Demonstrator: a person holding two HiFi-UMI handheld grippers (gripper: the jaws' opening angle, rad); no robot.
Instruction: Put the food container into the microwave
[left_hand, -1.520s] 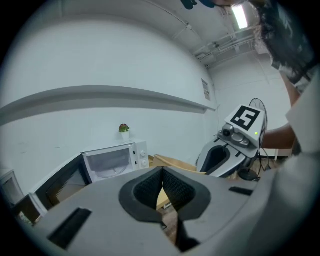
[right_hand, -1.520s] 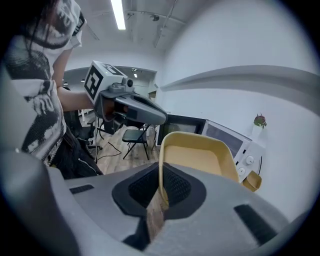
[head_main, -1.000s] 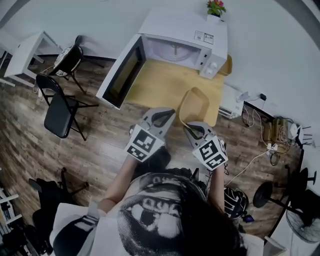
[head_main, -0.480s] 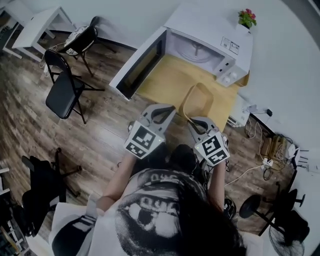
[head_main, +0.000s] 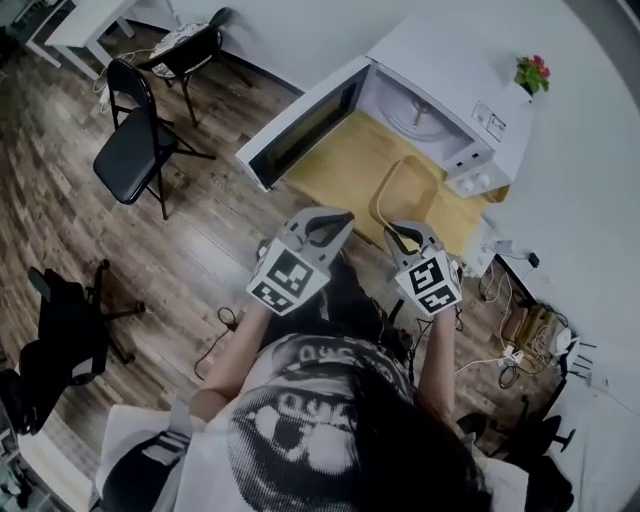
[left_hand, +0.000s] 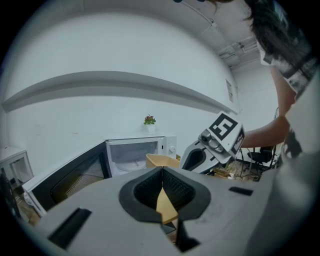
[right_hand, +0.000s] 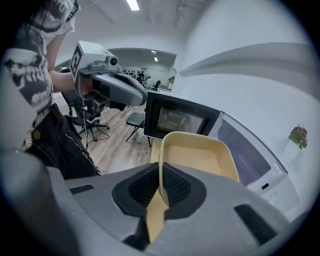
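With right gripper (right_hand: 160, 172) fingers pinching the food container (right_hand: 195, 157) rim and left gripper (left_hand: 161, 186) fingers closed empty, it seems best to slide it level into the microwave (head_main: 440, 60).

The head view looks steeply down from above the person, well back, over the left gripper (head_main: 323, 220), the right gripper (head_main: 408, 232), the table (head_main: 342, 160) and the open microwave (head_main: 430, 70); the left gripper view faces level along its jaws toward the microwave's front; the right gripper view sits close behind the food container (right_hand: 196, 155), facing the microwave slantwise; all three share the microwave; each gripper view catches the other gripper.
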